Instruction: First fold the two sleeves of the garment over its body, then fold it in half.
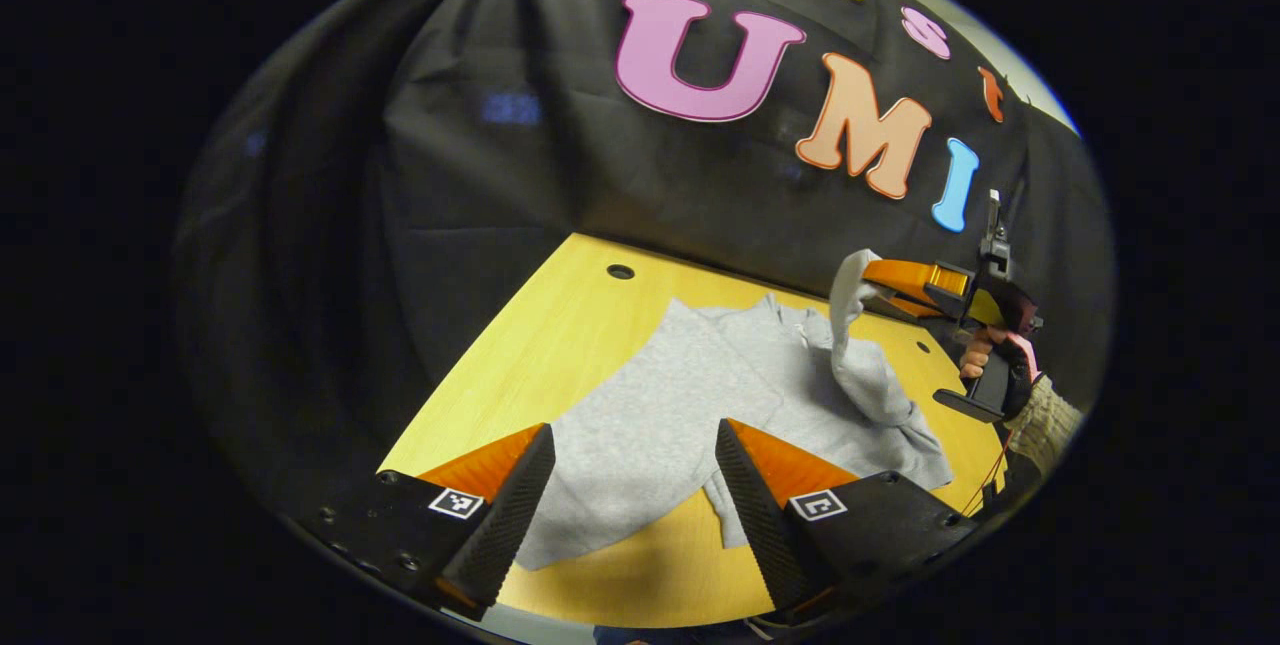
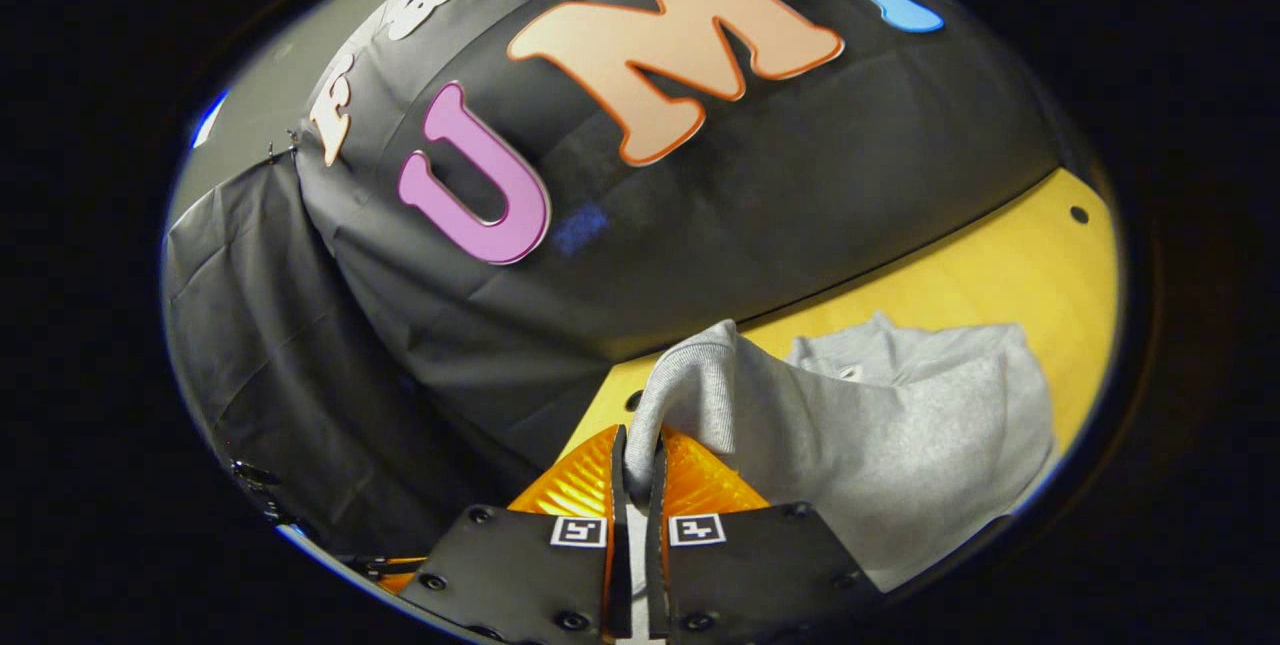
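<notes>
1. The grey garment (image 1: 690, 405) lies spread on the yellow table (image 1: 560, 335), its near hem close to the table's near edge.
2. The left gripper (image 1: 632, 485) hovers over that near hem, fingers spread wide, holding nothing.
3. The right gripper (image 2: 635, 470) is pressed together on the sleeve (image 2: 700, 375) cuff, lifted above the garment's right side.
4. Bare tabletop stays open along the left and far edges, where a small hole (image 1: 620, 272) sits.

Bare table (image 1: 560, 345) is left open beside the garment (image 1: 660, 415), while passage over its far side is blocked by the lifted sleeve (image 1: 865, 365).
</notes>
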Motion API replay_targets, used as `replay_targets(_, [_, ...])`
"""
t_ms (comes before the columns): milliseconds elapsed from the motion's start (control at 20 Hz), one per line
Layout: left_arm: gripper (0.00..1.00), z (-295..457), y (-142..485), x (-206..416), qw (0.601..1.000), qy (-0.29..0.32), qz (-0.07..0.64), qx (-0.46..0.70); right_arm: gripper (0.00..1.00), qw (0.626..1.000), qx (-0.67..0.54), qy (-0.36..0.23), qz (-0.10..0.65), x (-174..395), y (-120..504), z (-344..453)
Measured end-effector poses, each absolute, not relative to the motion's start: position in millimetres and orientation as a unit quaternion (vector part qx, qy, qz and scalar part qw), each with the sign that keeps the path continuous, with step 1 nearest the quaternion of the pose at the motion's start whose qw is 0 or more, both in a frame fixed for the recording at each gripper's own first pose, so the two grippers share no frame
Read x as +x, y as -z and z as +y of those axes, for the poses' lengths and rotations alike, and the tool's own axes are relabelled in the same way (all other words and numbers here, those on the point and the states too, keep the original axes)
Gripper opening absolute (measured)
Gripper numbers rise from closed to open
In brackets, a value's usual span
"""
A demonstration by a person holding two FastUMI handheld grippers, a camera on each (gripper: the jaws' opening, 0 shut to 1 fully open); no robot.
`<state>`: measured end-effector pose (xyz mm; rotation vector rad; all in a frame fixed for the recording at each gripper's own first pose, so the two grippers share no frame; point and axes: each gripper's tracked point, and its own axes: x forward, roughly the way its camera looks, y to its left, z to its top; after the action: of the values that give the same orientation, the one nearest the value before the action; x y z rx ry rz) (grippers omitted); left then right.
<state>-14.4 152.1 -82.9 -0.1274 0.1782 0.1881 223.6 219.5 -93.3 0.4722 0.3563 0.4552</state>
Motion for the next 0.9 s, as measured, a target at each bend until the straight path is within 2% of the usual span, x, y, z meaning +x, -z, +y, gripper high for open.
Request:
replay_targets(100, [0.94, 165.0, 98.2, -24.5, 0.986, -0.111, 0.104, -0.068, 0.08, 0.926, 0.224, -0.234, 0.195, 222.0, 115.8, 242.5])
replay_targets(250, [0.94, 178.5, 116.6, -40.6, 0.98, -0.132, 0.116, -0.09, 0.09, 0.929, 0.207, -0.22, 0.215, 223.2, 141.5, 257.6])
replay_targets(400, [0.95, 189.9, 134.0, -53.5, 0.974, -0.154, 0.128, -0.11, 0.18, 0.929, 0.188, -0.208, 0.243, 223.4, 166.5, 265.6])
replay_targets(450, [0.94, 193.1, 139.3, -56.4, 0.971, -0.159, 0.134, -0.115, 0.27, 0.927, 0.184, -0.204, 0.255, 226.5, 177.8, 266.1])
replay_targets(500, [0.94, 195.0, 144.0, -57.5, 0.97, -0.161, 0.138, -0.12, 0.41, 0.926, 0.182, -0.2, 0.264, 226.7, 187.7, 268.0])
replay_targets(650, [0.95, 201.6, 155.5, -58.0, 0.966, -0.166, 0.151, -0.129, 0.96, 0.935, 0.155, -0.188, 0.257, 231.7, 189.8, 256.5])
replay_targets(900, [0.95, 213.7, 178.5, -50.0, 0.961, -0.172, 0.181, -0.116, 0.98, 0.957, 0.119, -0.153, 0.217, 228.6, 162.3, 228.7])
